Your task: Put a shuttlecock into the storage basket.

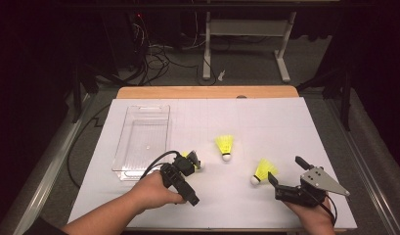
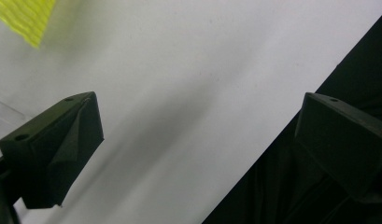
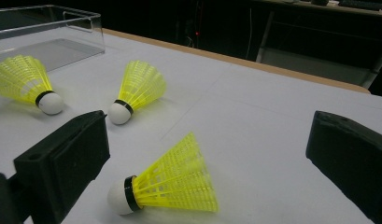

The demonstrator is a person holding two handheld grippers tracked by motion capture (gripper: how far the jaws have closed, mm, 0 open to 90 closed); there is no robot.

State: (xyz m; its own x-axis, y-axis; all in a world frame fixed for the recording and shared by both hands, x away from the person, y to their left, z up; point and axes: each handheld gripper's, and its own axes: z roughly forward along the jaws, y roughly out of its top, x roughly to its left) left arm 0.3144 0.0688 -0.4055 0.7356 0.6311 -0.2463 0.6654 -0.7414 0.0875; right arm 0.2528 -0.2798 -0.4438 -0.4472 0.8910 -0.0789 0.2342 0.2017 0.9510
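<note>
With both tools spread wide and nothing gripped, the nearest shuttlecock (image 3: pixel 165 186) lies on its side on the bench just ahead of the right tool (image 3: pixel 205 154) — its light skirt could be crushed or flicked away if the closing is rushed.

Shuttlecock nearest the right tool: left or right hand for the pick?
Right, probably. The right tool is open, with that shuttlecock lying on its side between its jaws, untouched. The left tool is across the table beside another shuttlecock, near the clear bin.
</note>
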